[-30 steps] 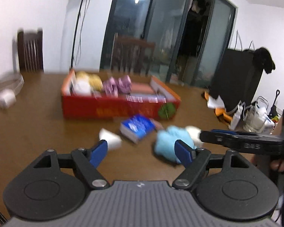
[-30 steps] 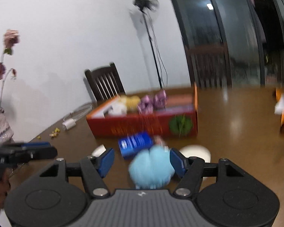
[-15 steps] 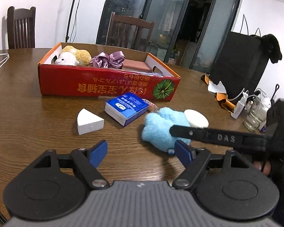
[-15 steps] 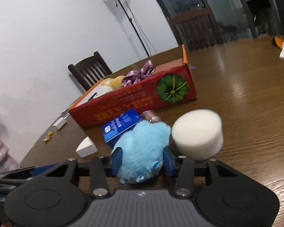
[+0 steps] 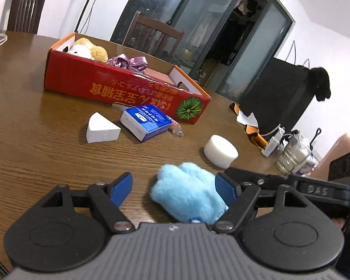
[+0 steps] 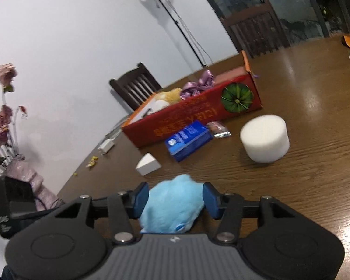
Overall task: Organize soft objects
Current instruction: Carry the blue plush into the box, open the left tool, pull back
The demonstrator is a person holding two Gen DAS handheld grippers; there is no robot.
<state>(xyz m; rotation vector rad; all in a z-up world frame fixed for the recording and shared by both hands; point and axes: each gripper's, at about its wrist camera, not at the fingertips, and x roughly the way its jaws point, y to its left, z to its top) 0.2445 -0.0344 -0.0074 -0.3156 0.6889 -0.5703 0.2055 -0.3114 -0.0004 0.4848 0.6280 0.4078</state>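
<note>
The blue plush toy (image 6: 172,206) sits between the two blue pads of the right hand-held gripper (image 6: 176,200), near the edge of the table (image 6: 315,175) closest to the person. Both pads touch its fur, so the right hand-held gripper is clamped on the toy, but not strongly: its jaws have just been opening a little, with the toy between them. In the left wrist view the same toy lies on the wood, and the left hand-held gripper (image 5: 175,190) stands with its pads wide apart; only its right pad is close to the fur, and it holds nothing.

Beyond the toy, toward the middle of the table, there are a white foam cylinder (image 6: 264,138), a white foam wedge (image 6: 148,164), a blue tissue pack (image 6: 189,140) and a small wrapped snack (image 6: 218,129). Behind them stands the red box (image 6: 198,114), which already holds a cream plush toy (image 5: 88,50) and a purple ribbon bow (image 5: 128,61).

I think the step in hand is to take the blue toy firmly and carry it to the box. To do this well, the right jaws should close more, deep on the body and not only on the fur, because fur slips. The left hand-held gripper should move away first. Then lift over the tissue pack and release above the free part of the box, beside the bow.
</note>
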